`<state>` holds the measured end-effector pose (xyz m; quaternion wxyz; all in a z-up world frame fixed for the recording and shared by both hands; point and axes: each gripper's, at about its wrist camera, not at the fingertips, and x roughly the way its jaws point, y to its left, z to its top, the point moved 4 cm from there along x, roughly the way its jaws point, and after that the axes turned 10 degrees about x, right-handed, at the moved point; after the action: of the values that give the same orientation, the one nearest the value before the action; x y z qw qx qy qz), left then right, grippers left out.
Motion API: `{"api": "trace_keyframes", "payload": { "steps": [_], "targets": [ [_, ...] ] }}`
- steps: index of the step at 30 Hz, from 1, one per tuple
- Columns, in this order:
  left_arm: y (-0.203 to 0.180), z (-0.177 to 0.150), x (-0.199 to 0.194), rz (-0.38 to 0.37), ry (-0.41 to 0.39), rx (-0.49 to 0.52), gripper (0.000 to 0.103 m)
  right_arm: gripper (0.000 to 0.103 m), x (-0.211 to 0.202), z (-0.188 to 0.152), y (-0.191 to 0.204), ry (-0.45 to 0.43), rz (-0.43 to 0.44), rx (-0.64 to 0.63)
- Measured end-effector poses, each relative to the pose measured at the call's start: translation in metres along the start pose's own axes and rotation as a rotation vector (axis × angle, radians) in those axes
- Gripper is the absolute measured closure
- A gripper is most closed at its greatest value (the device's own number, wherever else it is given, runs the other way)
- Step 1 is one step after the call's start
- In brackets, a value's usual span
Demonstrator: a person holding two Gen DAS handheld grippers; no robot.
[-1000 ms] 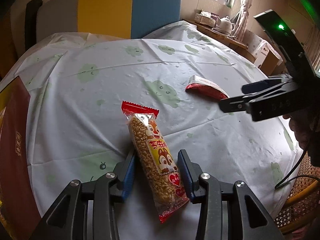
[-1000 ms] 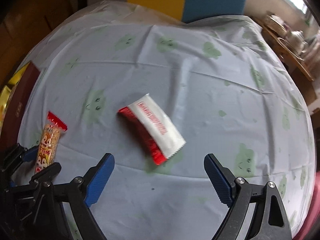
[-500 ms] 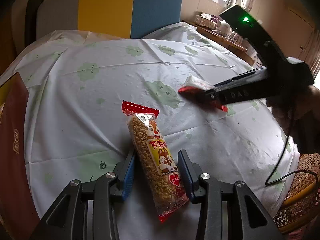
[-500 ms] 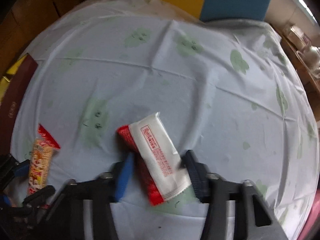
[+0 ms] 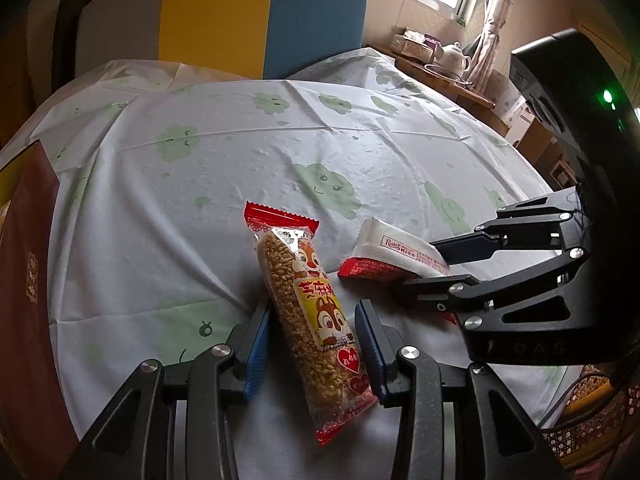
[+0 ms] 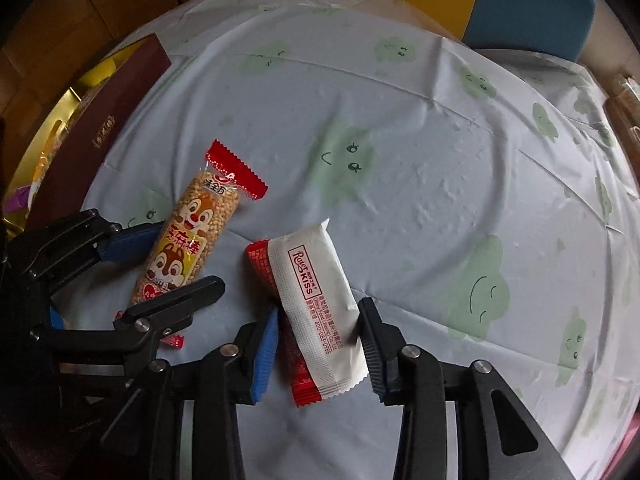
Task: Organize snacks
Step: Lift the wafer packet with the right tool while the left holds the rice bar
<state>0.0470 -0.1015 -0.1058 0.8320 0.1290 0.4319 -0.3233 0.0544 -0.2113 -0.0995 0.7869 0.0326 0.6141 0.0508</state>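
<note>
A puffed-grain bar (image 5: 312,312) (image 6: 192,236) in a squirrel-print wrapper with red ends lies on the tablecloth. My left gripper (image 5: 314,344) (image 6: 160,268) is shut on its lower half, blue pads against both sides. Just right of it lies a white-and-red wafer packet (image 5: 396,248) (image 6: 316,280). My right gripper (image 6: 318,336) (image 5: 444,266) holds the packet's near end between its pads, which touch both sides while the jaws ease open slightly. The two grippers sit close together, side by side.
A dark red box (image 5: 28,280) (image 6: 116,92) lies at the table's left edge, with a yellow tray (image 6: 72,100) beyond it. A yellow-and-blue chair (image 5: 260,12) stands behind the table (image 5: 240,140). A side table with a teapot (image 5: 452,56) is at the back right.
My right gripper went from wide open to closed around the white-and-red packet and brought it left, beside the grain bar. The left gripper and its bar have not moved.
</note>
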Motion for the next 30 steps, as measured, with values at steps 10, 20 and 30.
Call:
{"api": "trace_keyframes", "payload": {
  "steps": [10,20,30],
  "targets": [
    [0.006,0.007,-0.007,0.033,0.056,-0.032,0.074,0.061,-0.003,-0.02,-0.009,-0.03,-0.01,-0.07],
    [0.016,0.017,-0.072,0.148,-0.047,-0.007,0.074,0.06,-0.005,-0.03,0.0,-0.044,-0.034,-0.092],
    [0.027,0.006,-0.1,0.18,-0.07,-0.034,0.074,0.06,0.001,-0.035,0.019,-0.057,-0.042,-0.101]
  ]
}}
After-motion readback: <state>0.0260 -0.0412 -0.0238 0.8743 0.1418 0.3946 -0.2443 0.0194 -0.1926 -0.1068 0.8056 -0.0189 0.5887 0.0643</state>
